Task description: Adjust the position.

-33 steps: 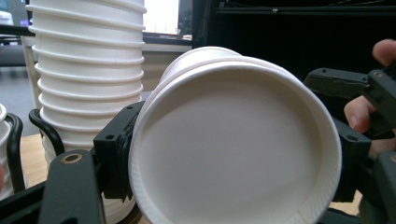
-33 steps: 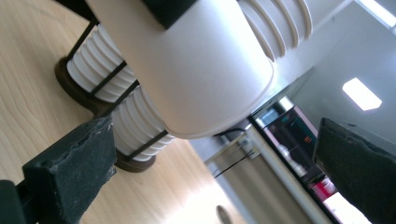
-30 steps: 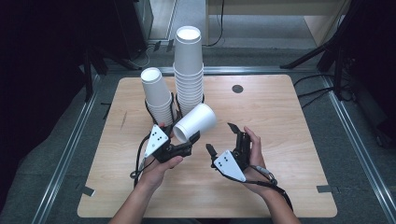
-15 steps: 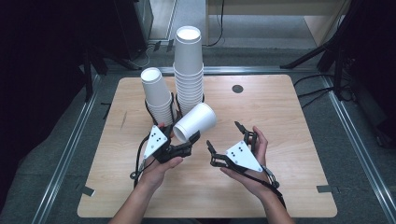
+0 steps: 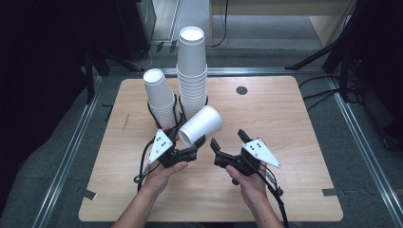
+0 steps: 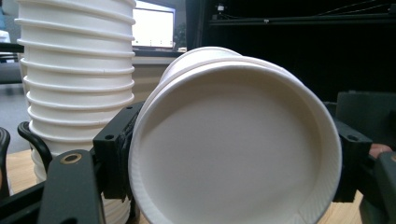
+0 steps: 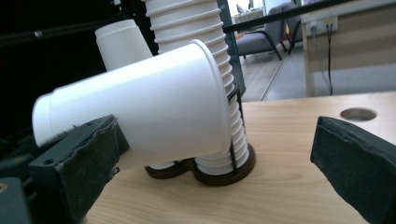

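Gripping a white paper cup (image 5: 201,126) by its rim, the left gripper (image 5: 190,151) held it tilted above the wooden table (image 5: 294,123), base toward two o'clock, just in front of the tall cup stack (image 5: 192,71) and the shorter stack (image 5: 159,95) at eleven o'clock from the hands. At three o'clock from the cup, the right gripper (image 5: 229,140) stood wide, its jaws just then closing a little, nothing between them.
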A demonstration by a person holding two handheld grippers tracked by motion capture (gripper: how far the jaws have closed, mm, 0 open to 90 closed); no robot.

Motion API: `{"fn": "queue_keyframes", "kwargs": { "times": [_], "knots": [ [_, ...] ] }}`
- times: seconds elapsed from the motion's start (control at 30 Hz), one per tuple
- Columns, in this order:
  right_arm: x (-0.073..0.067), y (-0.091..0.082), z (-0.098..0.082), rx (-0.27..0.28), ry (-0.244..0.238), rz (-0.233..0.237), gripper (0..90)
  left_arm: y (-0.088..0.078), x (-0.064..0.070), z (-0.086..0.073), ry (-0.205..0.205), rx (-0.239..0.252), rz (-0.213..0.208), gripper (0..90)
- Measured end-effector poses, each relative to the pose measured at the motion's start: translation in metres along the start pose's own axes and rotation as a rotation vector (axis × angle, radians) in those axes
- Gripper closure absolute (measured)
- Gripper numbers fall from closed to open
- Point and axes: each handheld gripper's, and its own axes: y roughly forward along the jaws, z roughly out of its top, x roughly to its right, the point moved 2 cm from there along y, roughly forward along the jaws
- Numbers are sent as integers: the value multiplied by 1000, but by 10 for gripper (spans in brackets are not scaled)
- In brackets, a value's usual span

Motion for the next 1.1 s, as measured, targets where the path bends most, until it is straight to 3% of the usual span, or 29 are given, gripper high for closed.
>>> {"fn": "queue_keyframes", "kwargs": {
  "times": [0.07, 0.1, 0.13, 0.17, 0.2, 0.23, 0.27, 0.3, 0.6, 0.67, 0.7, 0.77, 0.8, 0.83, 0.87, 0.9, 0.93, 0.97, 1.0, 1.1],
  "knots": [
    [-1, 0, 0, 1, 25, 3, 13, 0, 0, 0, 4, -1, -1, 227],
    [-2, 0, 0, 1, 57, 3, 13, 0, 1, 0, 4, -1, -2, 227],
    [-2, 1, 0, 1, 123, 11, 13, 0, 2, 0, 5, 1, -3, 227],
    [-2, 1, 0, 1, 123, 11, 13, 0, 2, 0, 5, 1, -3, 227],
    [-2, 2, 1, -4, 195, 21, 13, 0, 2, 0, 7, 3, -5, 226],
    [-2, 2, 1, -4, 195, 21, 13, 0, 2, 0, 7, 3, -5, 226],
    [-2, 4, 1, -15, 283, 38, 13, 0, 2, 0, 9, 4, -6, 226],
    [-2, 4, 1, -15, 283, 38, 13, 0, 2, 0, 11, 4, -5, 226],
    [-1, 7, 2, -48, 500, 35, 12, 0, 3, -1, 17, 6, -9, 226],
    [0, 9, 1, -69, 595, 40, 12, 0, 3, 0, 22, 11, -8, 226],
    [0, 9, 1, -69, 595, 40, 12, 0, 3, 0, 22, 11, -8, 226],
    [1, 10, 1, -76, 661, 46, 12, 0, 3, -1, 25, 11, -6, 226],
    [1, 12, 1, -87, 722, 46, 12, 0, 3, -1, 25, 10, -6, 226],
    [1, 12, 1, -87, 722, 46, 12, 0, 3, -1, 26, 11, -6, 226],
    [2, 13, 1, -93, 789, 46, 12, 1, 4, -1, 28, 11, -9, 226],
    [2, 13, 1, -93, 789, 46, 12, 1, 4, -1, 28, 11, -9, 226],
    [3, 15, 1, -101, 855, 51, 12, 1, 4, -1, 29, 11, -10, 226],
    [3, 15, 1, -101, 855, 51, 12, 1, 4, -1, 29, 11, -10, 226],
    [3, 17, 1, -101, 902, 62, 11, 1, 5, -1, 30, 11, -10, 226],
    [1, 18, 1, -99, 932, 72, 11, 1, 5, -2, 33, 11, -12, 226]
  ]
}}
